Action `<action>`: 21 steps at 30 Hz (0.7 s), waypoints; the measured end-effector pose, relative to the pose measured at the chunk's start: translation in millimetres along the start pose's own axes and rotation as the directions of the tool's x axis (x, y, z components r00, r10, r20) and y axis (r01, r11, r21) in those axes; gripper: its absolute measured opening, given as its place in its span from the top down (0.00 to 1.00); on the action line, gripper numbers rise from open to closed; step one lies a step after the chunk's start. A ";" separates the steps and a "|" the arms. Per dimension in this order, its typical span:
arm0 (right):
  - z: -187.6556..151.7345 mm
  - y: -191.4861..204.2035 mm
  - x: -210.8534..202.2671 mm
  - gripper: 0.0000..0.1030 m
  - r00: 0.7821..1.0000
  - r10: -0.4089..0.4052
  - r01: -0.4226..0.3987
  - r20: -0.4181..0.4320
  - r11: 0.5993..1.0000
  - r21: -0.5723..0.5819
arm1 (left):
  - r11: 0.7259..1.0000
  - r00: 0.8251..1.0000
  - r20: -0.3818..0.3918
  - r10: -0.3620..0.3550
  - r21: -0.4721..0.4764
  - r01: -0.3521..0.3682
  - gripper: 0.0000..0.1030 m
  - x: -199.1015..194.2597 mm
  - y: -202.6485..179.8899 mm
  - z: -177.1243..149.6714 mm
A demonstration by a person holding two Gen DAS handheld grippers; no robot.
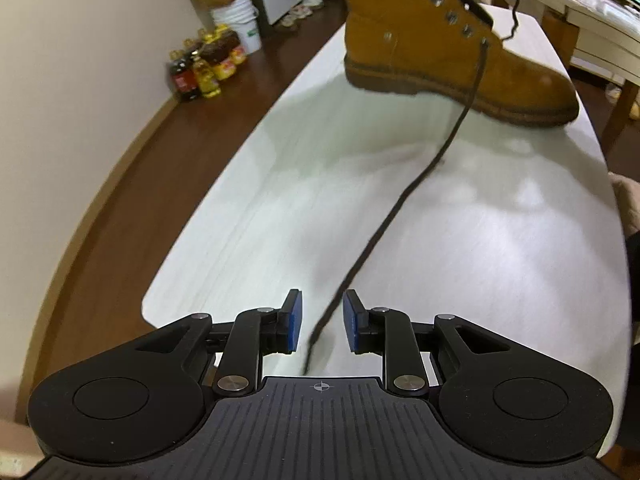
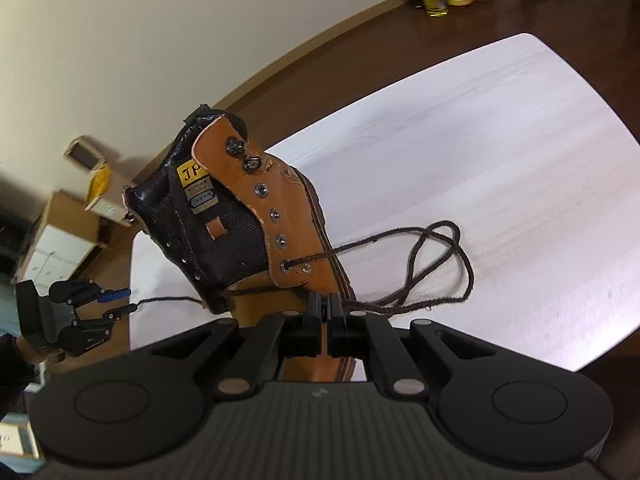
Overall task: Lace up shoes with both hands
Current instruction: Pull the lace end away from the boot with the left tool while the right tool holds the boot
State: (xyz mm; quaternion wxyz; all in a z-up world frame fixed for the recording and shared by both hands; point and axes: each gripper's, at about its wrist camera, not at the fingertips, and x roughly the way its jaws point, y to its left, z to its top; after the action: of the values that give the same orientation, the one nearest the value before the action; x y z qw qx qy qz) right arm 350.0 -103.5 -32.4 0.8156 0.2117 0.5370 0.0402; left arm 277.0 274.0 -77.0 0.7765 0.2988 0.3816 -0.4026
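Left gripper (image 1: pixel 322 320) jaws are parted, the dark lace (image 1: pixel 420 184) running loose between them. Right gripper (image 2: pixel 325 312) jaws are closed by the tan boot (image 2: pixel 296 208) on the white worktop (image 2: pixel 500 140); tongue label (image 2: pixel 191 174) reads "JP".

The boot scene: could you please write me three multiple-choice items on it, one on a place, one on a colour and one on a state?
1. Where does the boot stand?
A. on the floor
B. on the white table
C. on a cardboard box

2. What colour is the lace?
A. white
B. red
C. dark brown

3. How is the left tool?
A. open
B. shut on the lace
C. shut on the boot's tongue

Answers:
1 B, its sole rests on the white tabletop.
2 C, the cord from the lowest eyelet is dark brown.
3 A, its blue pads stand apart, with the lace end lying loose between them.
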 end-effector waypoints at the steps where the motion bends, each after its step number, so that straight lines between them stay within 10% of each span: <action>1: -1.4 3.5 0.1 0.97 1.000 -0.014 0.014 0.005 1.000 0.007 | 1.000 1.000 0.004 -0.014 0.000 0.014 0.76 0.9 1.5 -1.1; 14: -17.3 35.1 -6.1 0.97 0.993 -0.109 0.105 0.048 0.991 0.077 | 0.992 0.991 -0.040 -0.125 -0.018 0.124 0.98 13.9 1.1 -4.7; 21: -18.3 30.2 -17.9 0.97 0.994 -0.081 0.075 0.070 0.993 0.091 | 0.947 0.992 -0.005 -0.124 -0.299 0.117 0.98 -23.5 -30.6 17.0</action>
State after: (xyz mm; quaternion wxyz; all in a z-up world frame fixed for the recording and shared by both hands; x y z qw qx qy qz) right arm 331.1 -75.8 -11.4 0.8256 0.2276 0.5157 -0.0232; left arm 247.8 255.0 -53.3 0.7819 0.1592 0.4649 -0.3835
